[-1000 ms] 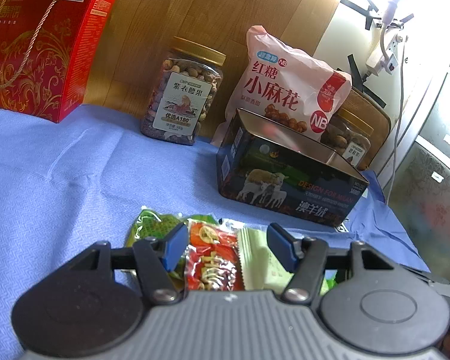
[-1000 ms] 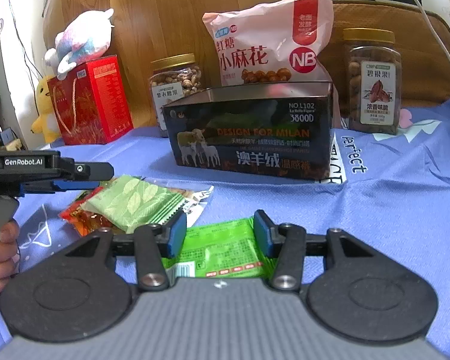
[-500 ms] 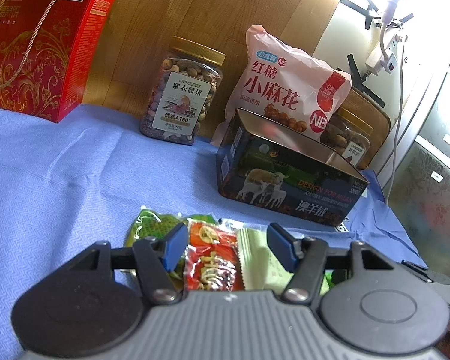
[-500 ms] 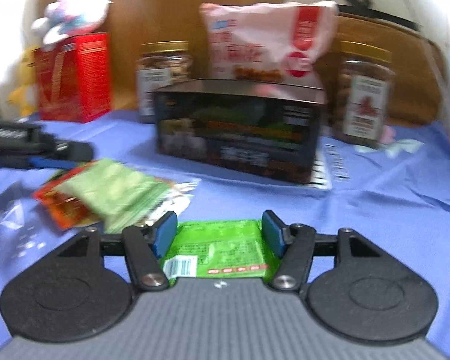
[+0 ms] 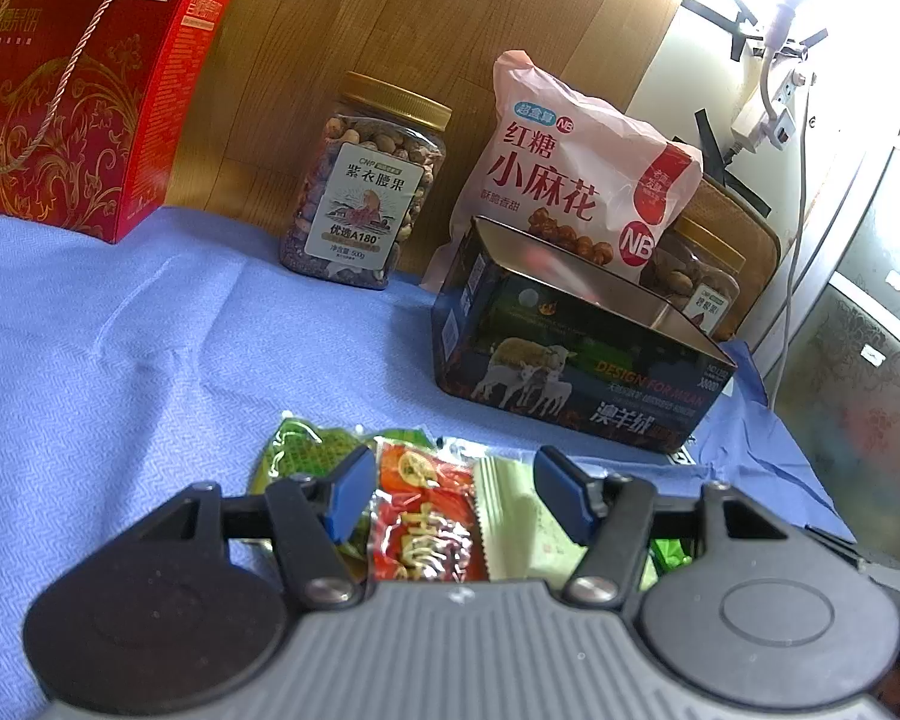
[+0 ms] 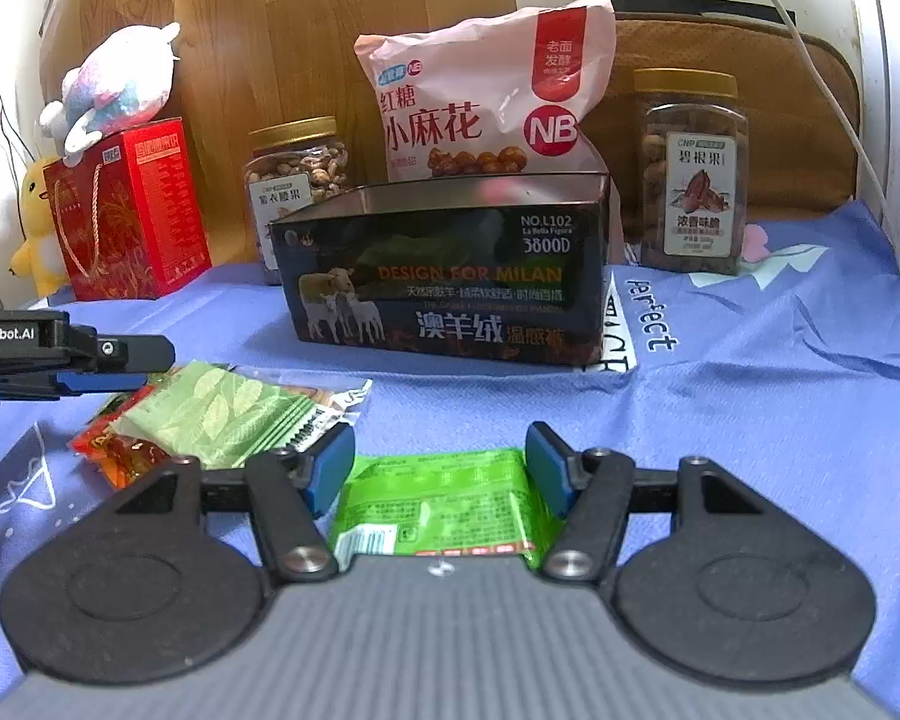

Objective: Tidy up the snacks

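The tabletop [image 6: 750,396] has a blue cloth on it. At the back stand a red box [image 6: 132,210], a big pink bag [image 6: 480,96] and two nut jars [image 6: 297,180] [image 6: 693,168]. In front of them sits the dark tin box [image 6: 450,276], open at the top. No snack shows inside it, though its floor is hidden. So the tidying looks barely begun.

All the small packets lie on the cloth, near the tin. The left gripper [image 5: 453,495] has its jaws spread over the pile, above the red packet [image 5: 420,522] and a pale green packet [image 6: 222,414]. The right gripper [image 6: 438,477] has its jaws spread around the bright green packet [image 6: 444,501], not squeezing it. Every packet probably still has to go in the tin.
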